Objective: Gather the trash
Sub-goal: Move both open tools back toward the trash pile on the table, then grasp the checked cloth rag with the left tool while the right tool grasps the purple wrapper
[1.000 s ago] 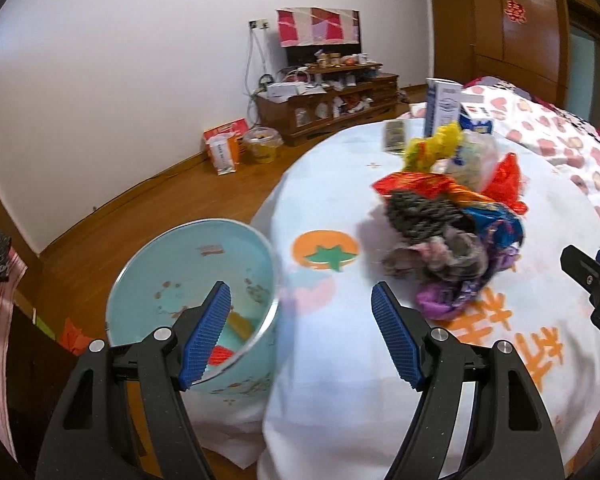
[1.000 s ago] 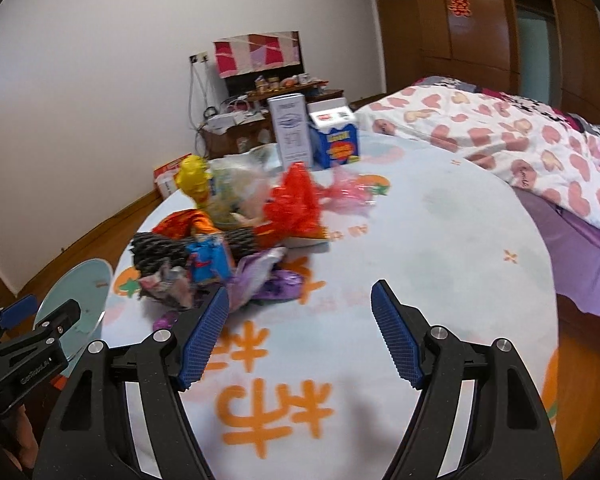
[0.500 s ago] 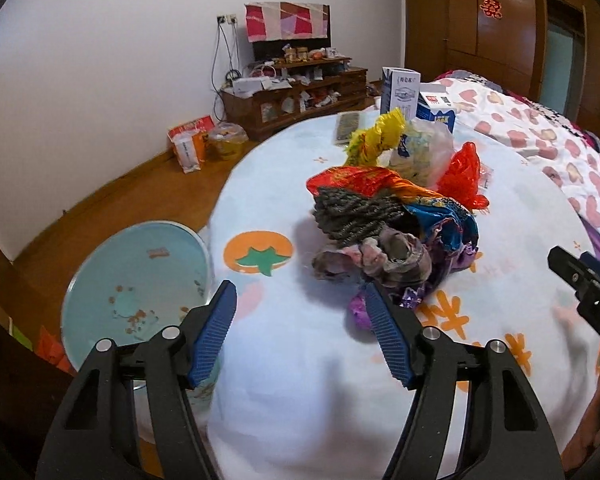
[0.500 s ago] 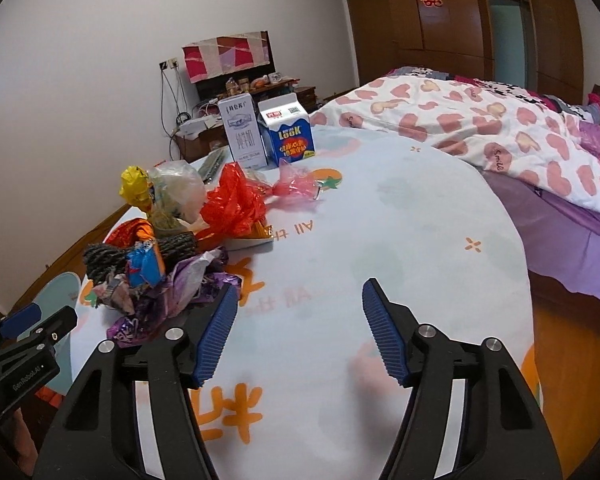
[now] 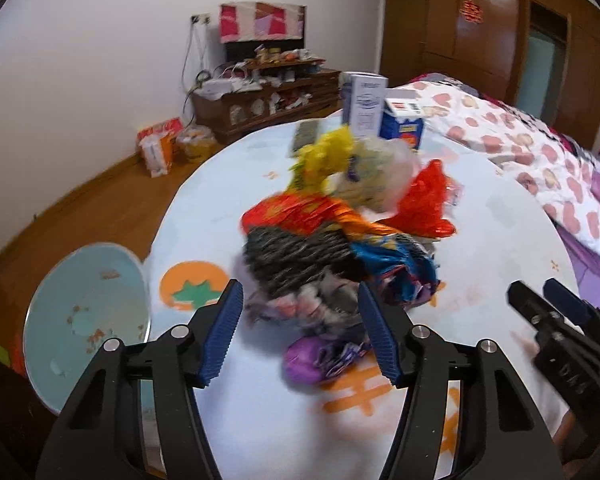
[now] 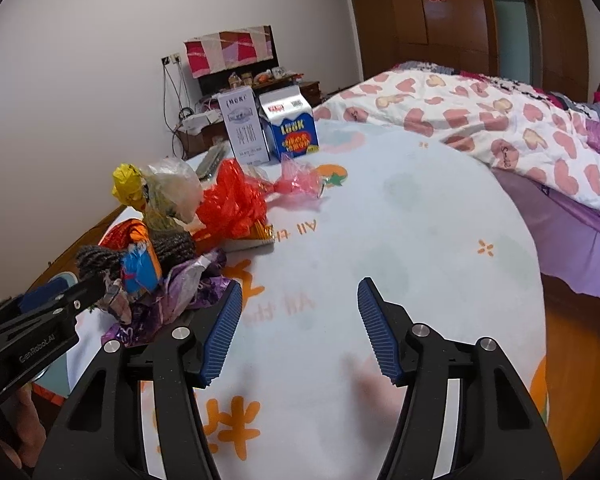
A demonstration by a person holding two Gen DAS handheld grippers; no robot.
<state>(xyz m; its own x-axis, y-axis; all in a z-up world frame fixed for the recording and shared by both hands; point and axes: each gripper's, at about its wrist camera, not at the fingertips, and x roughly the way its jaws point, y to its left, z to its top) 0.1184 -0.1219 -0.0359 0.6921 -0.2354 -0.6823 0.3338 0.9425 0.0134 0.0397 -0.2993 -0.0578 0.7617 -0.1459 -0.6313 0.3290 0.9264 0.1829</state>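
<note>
Just beyond the gaping left gripper [image 5: 300, 330] sprawls the trash heap [image 5: 340, 240], stretching away up the table; right gripper [image 6: 299, 330] gapes beside it

Tablecloth [image 6: 400, 208]: pale blue, orange fruit and character prints. Bin [image 5: 86, 320]: light blue, speckled inside. Trash pile [image 5: 340, 248]: yellow, red, orange, blue, purple wrappers; grey-black knit. Cartons: one white [image 6: 244, 128], one blue [image 6: 292, 128]. Bedspread [image 6: 480, 120]: white, pink hearts. Gripper pads [image 6: 224, 332]: blue.

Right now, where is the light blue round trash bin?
In the left wrist view, the light blue round trash bin sits low on the left, beside the round table's edge, left of the left gripper.
</note>
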